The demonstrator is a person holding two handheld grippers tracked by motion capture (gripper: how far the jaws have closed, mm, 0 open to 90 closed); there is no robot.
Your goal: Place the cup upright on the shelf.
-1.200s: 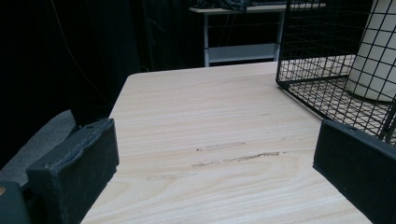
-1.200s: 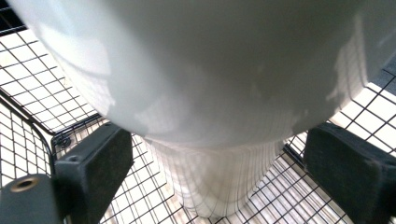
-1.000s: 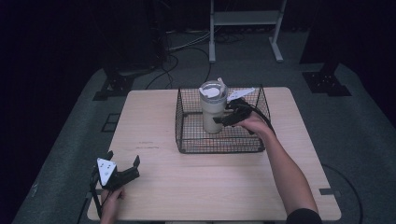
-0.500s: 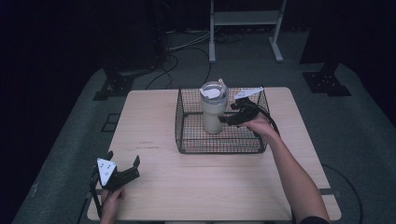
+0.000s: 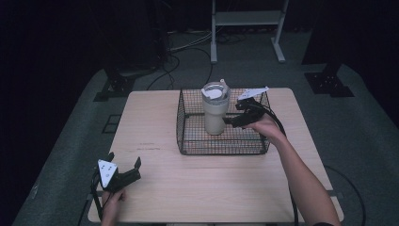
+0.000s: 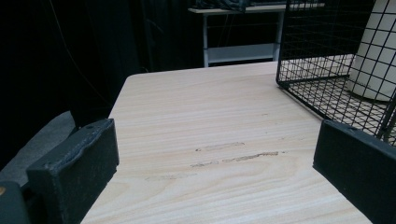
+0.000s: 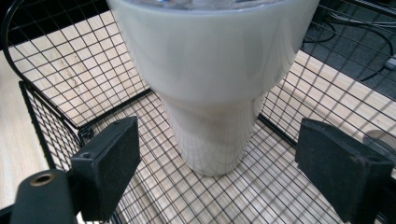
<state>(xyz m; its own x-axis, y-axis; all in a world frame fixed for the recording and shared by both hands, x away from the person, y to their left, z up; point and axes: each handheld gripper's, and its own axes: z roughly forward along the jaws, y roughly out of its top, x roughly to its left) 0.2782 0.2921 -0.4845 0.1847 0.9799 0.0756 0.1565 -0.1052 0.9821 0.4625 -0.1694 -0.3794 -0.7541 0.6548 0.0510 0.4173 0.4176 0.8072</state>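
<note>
A cream tumbler (image 5: 215, 112) (image 7: 210, 88) with a clear lid stands upright inside a black wire basket (image 5: 188, 141) (image 7: 51, 121) at the back middle of the wooden table (image 5: 188, 183). My right gripper (image 5: 231, 121) (image 7: 224, 177) is inside the basket just right of the tumbler, open, its jaws wide and apart from the cup. My left gripper (image 5: 127, 167) (image 6: 215, 172) rests open near the table's front left corner, with nothing between its jaws. The basket's corner (image 6: 327, 56) and the tumbler's base (image 6: 378, 60) lie ahead of it to the right.
A white metal stand (image 5: 247, 28) and cables (image 5: 183, 52) are on the floor behind the table. Bare wood (image 6: 210, 116) stretches between my left gripper and the basket. Grey floor mat (image 5: 357, 122) surrounds the table.
My right gripper has drawn back slightly to the right from the tumbler, which stays standing in the basket. The left gripper has not moved.
</note>
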